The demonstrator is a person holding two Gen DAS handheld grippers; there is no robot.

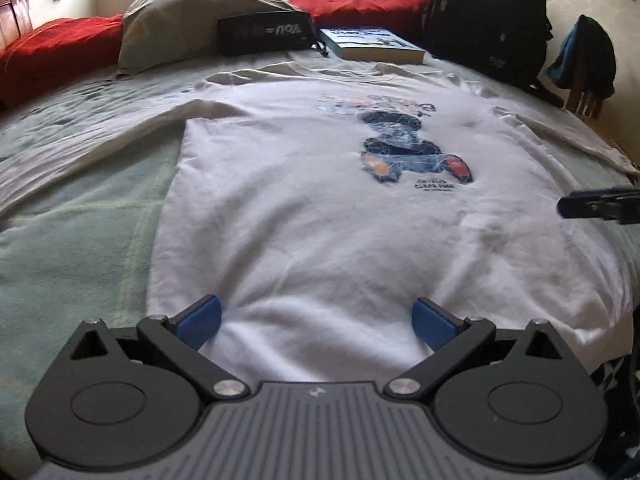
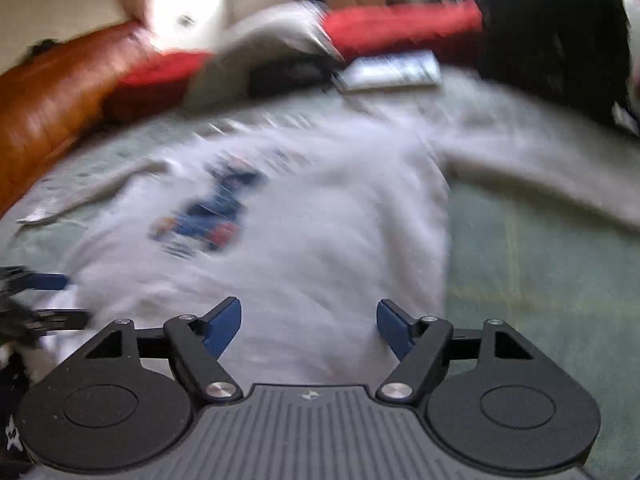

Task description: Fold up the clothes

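While the white T-shirt [image 1: 304, 208] lay spread face up on the pale green bedcover [image 1: 80, 216], both grippers stood over its near hem with nothing between their fingers.

At the left of the left wrist view, a red blanket [image 1: 52, 44] ran along the head of the bed, with a grey pillow [image 1: 192, 12] resting against it. A black box [image 1: 264, 34] with lettering sat in front of the pillow, and a book [image 1: 372, 44] lay just beside it, touching the shirt's collar end. A black backpack [image 1: 488, 20] stood further right, against the wall.

The shirt's printed blue figure [image 1: 412, 152] faced upward, right of the garment's centre line. Its left sleeve lay flat and extended toward the pillow side. The left gripper [image 1: 318, 322] hovered at the hem, blue pads wide apart and clear of the cloth. At the right edge of that view, the right gripper's finger [image 1: 592, 204] projected over the shirt.

The right wrist view was heavily blurred. A wooden headboard [image 2: 52, 112] showed at far left. The right gripper [image 2: 309, 324] had its fingers spread, holding nothing, above the shirt's lower right portion. The right sleeve [image 2: 540, 172] stretched outward across the bedcover.
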